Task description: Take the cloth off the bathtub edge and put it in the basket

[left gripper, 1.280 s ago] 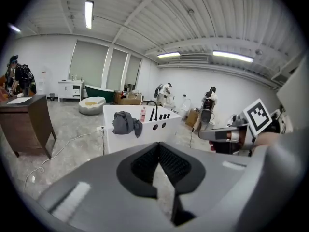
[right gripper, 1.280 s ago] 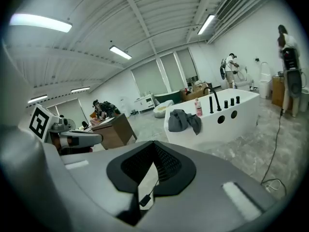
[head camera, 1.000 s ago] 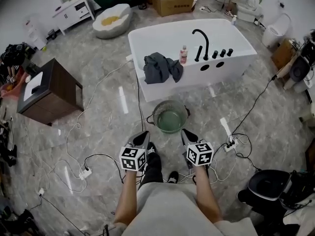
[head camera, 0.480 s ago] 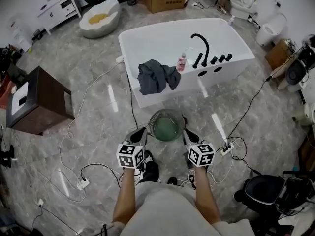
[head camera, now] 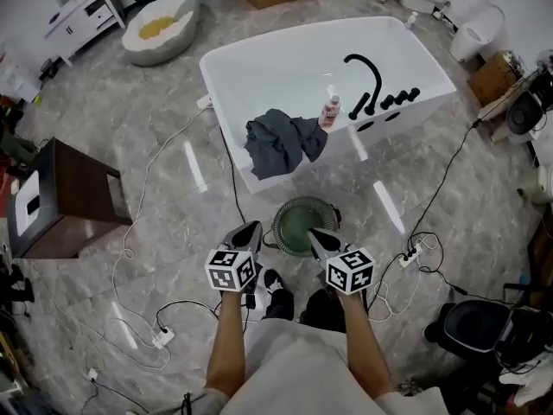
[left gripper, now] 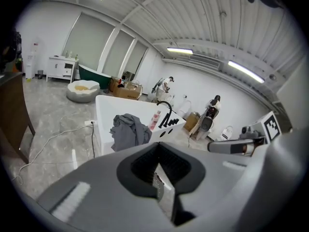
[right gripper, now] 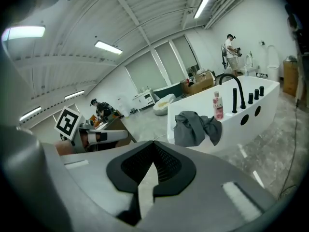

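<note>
Since a second earlier, the head view had closed in on the bathtub [head camera: 294,59], and both grippers had come up from well short of the basket [head camera: 302,225] to its near rim. The left gripper [head camera: 251,230] sat just beside the basket's left rim. The right gripper [head camera: 314,237] overlapped the near rim as seen from above, though whether it touched the rim could not be told. Both claws were clenched with nothing between them. Each gripper view showed its own dark pads meeting at the tips, with only floor [head camera: 130,102] behind.

The grey cloth [head camera: 281,143] was not yet taken. It lay bunched over the bathtub's near long edge, close to the left corner, with part hanging down the outer wall. It was well apart from both grippers. A pink bottle [head camera: 331,109] stood upright on the same edge, just right of the cloth. A black faucet [head camera: 367,80] and a row of black knobs [head camera: 399,99] stood further along, toward the right corner.

The green basket stood on the floor in front of the bathtub's near wall, below the cloth, and looked empty. White cables [head camera: 138,223] trailed over the floor on the left, and a dark wooden cabinet [head camera: 69,197] stood well apart at the left edge.
</note>
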A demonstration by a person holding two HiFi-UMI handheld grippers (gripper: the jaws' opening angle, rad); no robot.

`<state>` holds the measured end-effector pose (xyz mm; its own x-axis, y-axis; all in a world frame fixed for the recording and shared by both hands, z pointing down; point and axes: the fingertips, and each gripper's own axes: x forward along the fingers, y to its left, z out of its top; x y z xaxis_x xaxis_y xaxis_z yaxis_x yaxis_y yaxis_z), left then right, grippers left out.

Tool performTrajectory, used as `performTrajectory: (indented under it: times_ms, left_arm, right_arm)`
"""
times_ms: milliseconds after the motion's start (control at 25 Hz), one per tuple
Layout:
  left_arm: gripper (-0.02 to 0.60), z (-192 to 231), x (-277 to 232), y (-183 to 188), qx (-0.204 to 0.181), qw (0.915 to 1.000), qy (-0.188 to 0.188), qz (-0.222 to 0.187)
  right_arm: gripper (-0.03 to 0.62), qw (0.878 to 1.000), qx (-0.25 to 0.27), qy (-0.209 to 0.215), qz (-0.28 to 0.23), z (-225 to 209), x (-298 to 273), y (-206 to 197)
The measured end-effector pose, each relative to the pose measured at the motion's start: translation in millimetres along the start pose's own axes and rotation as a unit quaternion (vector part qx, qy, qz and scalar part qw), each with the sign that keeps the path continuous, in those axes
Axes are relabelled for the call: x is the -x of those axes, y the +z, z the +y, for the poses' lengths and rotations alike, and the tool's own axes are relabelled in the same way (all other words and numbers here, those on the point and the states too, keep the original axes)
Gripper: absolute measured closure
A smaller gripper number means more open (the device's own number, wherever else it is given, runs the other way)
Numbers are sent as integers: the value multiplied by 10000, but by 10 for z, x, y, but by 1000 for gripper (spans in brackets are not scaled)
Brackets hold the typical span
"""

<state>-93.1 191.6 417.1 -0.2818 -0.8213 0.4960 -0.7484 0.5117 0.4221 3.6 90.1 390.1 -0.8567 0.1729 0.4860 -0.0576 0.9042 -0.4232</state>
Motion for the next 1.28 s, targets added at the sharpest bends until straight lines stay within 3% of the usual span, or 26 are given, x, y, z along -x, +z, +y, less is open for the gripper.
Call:
performTrajectory:
  times_ms: [200, 360, 480, 600, 720, 880, 1040, 1280]
  left_arm:
    - [524, 187, -278, 71, -25, 9999, 114, 114]
    - [525, 240, -654, 6, -276, 9987, 238, 346]
    - [525, 176, -867, -60, -324, 9980, 201, 498]
    - [525, 269, -972, -127, -322, 9966, 323, 683]
    - [525, 421, -1112, -173, -328, 9950, 543, 771]
    - [525, 657, -1246, -335, -354, 9925, 653, 967]
    - [524, 908, -1385, -416, -461, 9900, 560, 1211]
    - [525, 1311, -1825, -69, -738, 9897, -16, 1229]
  right_arm:
    - [592, 9994, 50, -310, 138, -374, -120, 32]
    - [592, 9988, 179, -379, 258, -771, -371, 78]
    - [592, 9991, 260, -317, -110, -982, -549, 234]
    - [594, 9975, 280, 2, -646, -1077, -840, 343]
    - [592, 9982, 135, 227, -545, -1291, -1164, 224]
    - [592, 9981, -371, 146, -461, -1568, -1373, 52]
    - [592, 9967, -663, -72, -456, -1684, -1557, -28]
    - [592, 9934, -764, -713, -478, -1805, -1978, 129]
